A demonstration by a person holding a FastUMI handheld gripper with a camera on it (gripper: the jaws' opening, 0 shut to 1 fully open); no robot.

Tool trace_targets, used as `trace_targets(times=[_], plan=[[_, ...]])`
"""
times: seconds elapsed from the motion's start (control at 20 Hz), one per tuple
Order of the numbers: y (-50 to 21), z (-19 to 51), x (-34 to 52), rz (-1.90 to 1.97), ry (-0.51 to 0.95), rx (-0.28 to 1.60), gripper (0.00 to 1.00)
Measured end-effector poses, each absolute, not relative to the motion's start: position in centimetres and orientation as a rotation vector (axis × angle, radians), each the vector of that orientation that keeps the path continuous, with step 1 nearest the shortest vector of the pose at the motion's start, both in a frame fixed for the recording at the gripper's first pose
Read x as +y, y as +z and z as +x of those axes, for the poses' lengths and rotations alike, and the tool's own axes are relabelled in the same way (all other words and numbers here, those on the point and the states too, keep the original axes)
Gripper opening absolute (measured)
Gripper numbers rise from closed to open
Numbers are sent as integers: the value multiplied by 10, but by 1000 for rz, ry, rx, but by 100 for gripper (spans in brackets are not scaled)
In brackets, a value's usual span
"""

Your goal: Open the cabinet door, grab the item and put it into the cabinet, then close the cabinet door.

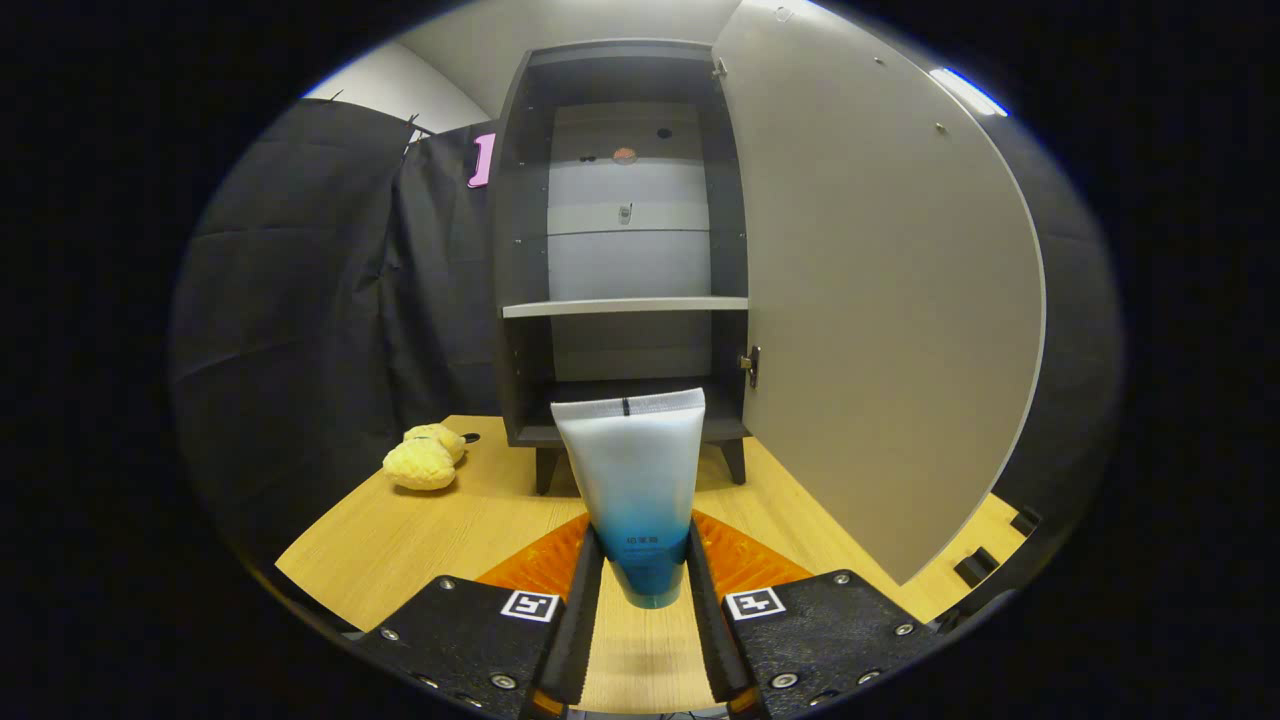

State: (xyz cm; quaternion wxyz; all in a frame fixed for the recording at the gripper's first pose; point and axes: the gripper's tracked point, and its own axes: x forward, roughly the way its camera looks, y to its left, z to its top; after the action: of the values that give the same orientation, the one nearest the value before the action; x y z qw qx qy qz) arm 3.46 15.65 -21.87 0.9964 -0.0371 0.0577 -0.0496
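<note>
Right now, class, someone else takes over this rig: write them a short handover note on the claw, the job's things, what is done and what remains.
Claw: shut on the tube, both fingers pressing its lower end, crimped end up.
Cabinet: on the wooden table, just beyond the tube; door swung open to the right.
Done: door opened, tube grabbed.
Left: set the tube inside, perhaps below the shelf; close the door.
Yellow soft toy lies left of the cabinet.

Open cabinet [625, 250] ahead, door [880, 300] aside
</note>
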Motion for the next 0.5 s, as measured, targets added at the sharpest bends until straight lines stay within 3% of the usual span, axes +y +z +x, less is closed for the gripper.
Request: trace_targets(times=[0.5], plan=[[-95,85,189,-142,-84,48,46]])
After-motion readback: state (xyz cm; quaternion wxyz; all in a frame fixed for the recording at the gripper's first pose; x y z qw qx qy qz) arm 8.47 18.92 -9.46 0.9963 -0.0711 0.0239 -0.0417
